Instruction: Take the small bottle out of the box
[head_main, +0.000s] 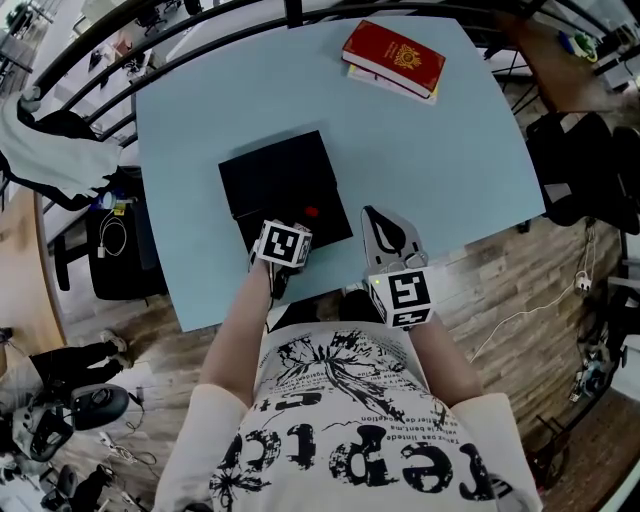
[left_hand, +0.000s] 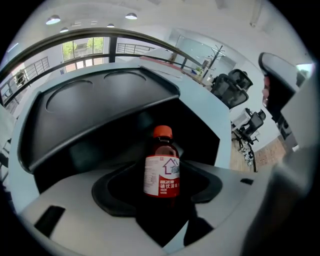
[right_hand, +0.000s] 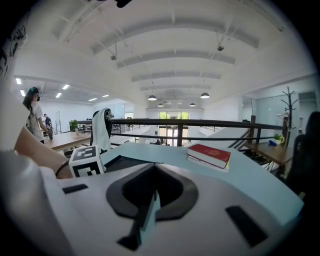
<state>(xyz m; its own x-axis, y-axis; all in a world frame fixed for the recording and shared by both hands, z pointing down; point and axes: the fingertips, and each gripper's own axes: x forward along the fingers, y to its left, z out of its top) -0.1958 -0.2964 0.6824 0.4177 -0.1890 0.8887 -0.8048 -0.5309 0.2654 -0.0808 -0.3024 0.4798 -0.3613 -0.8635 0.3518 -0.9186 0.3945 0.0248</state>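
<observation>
Red-capped small bottle (left_hand: 161, 165) stands upright at the 5 o'clock corner of the black box (head_main: 280, 180) — in it or on it, cannot tell. Left tongs (head_main: 295, 228) spread wide, the bottle between them, pads clear of it. Right tongs (head_main: 376, 220) at the box's 3 o'clock — pressed together, empty, over the pale blue table (head_main: 450, 150). Red book (head_main: 394, 58) at the table's 1 o'clock.

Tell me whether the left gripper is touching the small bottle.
Apart. The left gripper view shows the small bottle standing upright between the wide-open jaws of the left gripper, with dark space on either side of it.
</observation>
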